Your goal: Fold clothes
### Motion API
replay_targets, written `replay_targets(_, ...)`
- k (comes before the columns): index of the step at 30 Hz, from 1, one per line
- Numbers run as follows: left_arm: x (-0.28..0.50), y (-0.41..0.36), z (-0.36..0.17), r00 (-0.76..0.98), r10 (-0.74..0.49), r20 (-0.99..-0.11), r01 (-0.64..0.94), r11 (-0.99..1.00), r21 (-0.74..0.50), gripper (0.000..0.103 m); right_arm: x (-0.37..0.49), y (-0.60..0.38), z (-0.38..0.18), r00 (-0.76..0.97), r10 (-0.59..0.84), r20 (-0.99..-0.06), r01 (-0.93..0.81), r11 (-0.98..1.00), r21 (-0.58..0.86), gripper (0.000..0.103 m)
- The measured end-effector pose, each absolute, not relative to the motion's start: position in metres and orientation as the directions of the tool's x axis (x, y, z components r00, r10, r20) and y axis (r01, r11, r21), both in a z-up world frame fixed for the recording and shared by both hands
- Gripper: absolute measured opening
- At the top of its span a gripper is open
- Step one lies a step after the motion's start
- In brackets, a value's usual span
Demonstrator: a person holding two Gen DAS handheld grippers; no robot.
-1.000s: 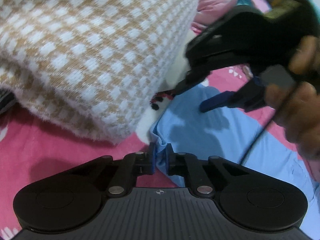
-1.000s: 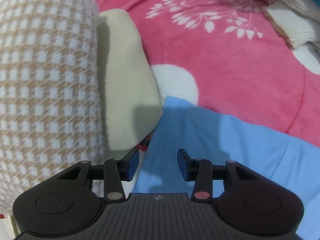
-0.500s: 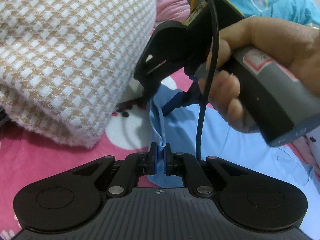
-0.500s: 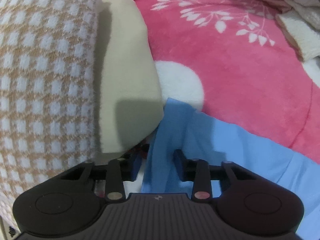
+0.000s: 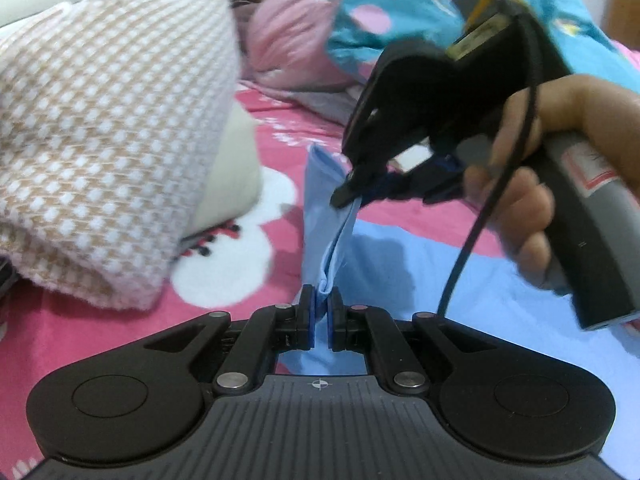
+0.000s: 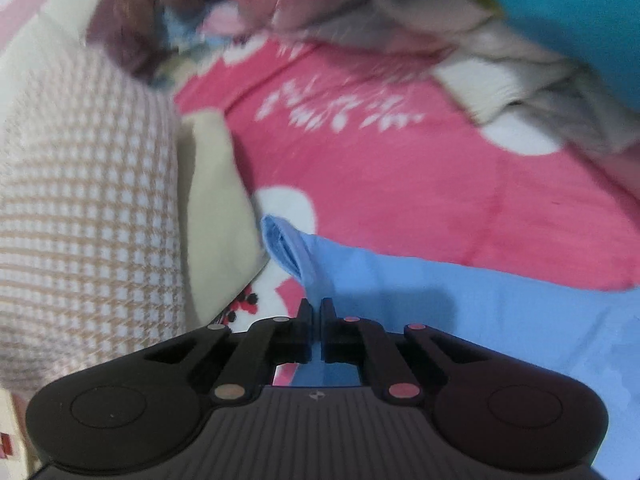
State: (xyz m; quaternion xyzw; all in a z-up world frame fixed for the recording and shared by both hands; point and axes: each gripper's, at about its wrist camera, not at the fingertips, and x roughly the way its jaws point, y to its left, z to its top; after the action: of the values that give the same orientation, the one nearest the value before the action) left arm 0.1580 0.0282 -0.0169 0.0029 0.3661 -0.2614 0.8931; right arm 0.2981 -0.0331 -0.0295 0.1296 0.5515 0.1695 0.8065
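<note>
Garment (image 5: 460,280) edge taut between grippers, lengthwise

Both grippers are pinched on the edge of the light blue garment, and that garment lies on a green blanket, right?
Not quite. The left gripper and the right gripper are both shut on the light blue garment's edge, as both wrist views show. But the blanket under it is pink with white patterns, not green; the right wrist view shows this best.

Garment (image 5: 400,264) lay on the bed (image 5: 72,340); knit blanket (image 5: 100,140) over a cushion (image 5: 236,168) lay to its left.
</note>
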Motion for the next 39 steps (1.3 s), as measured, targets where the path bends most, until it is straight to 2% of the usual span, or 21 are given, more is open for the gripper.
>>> replay_targets(10,0.101,-0.018,-0.010,0.523,-0.536,-0.663,0.614,0.776,-0.143,0.004,0.262,-0.128,-0.028,0.454,0.434,-0.778,-0.014,0.877,0.481,0.002)
replay_targets(19,0.070,-0.037,-0.028,0.439,-0.565,-0.699,0.702,0.701,-0.126,0.004,0.229,-0.185,-0.060,0.471,0.386,-0.793,0.113,0.865,0.488,0.002)
replay_targets(39,0.067,-0.018,-0.026,0.380,-0.616,-0.690,0.798,0.595,-0.091,0.004,0.190,-0.216,-0.097,0.486,0.404,-0.775,0.292,0.760,0.580,0.002)
